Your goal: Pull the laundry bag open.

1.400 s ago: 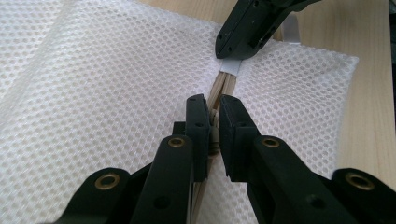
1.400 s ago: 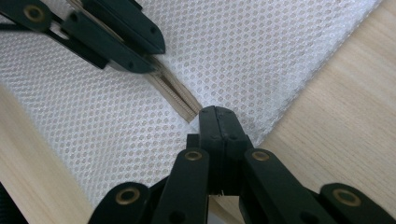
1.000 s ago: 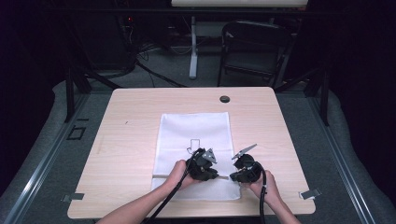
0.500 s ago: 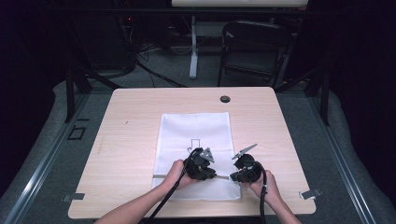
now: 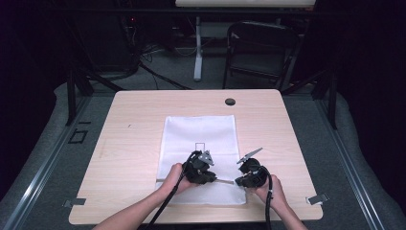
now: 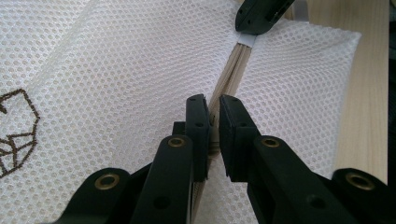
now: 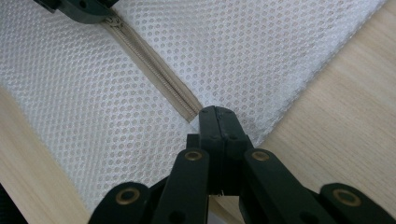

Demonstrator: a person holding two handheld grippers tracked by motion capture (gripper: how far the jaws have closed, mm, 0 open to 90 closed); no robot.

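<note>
A white mesh bag (image 5: 201, 134) lies flat on the wooden table (image 5: 139, 120), with a beige zipper (image 5: 225, 181) running across its near end. My left gripper (image 5: 214, 179) is shut on the zipper pull. In the left gripper view the jaws (image 6: 212, 123) pinch it, and the zipper (image 6: 233, 70) runs away from them. My right gripper (image 5: 235, 182) faces it, shut on the zipper's end at the bag's right edge. In the right gripper view its jaws (image 7: 217, 116) press together on that end of the zipper (image 7: 154, 65). A small dark line drawing (image 6: 16, 126) is printed on the mesh.
A round black cap (image 5: 230, 101) sits near the table's far edge. Bare wood lies left and right of the bag. Metal clips (image 5: 316, 199) sit at the near corners. A folding chair (image 5: 258, 48) and cables stand behind the table.
</note>
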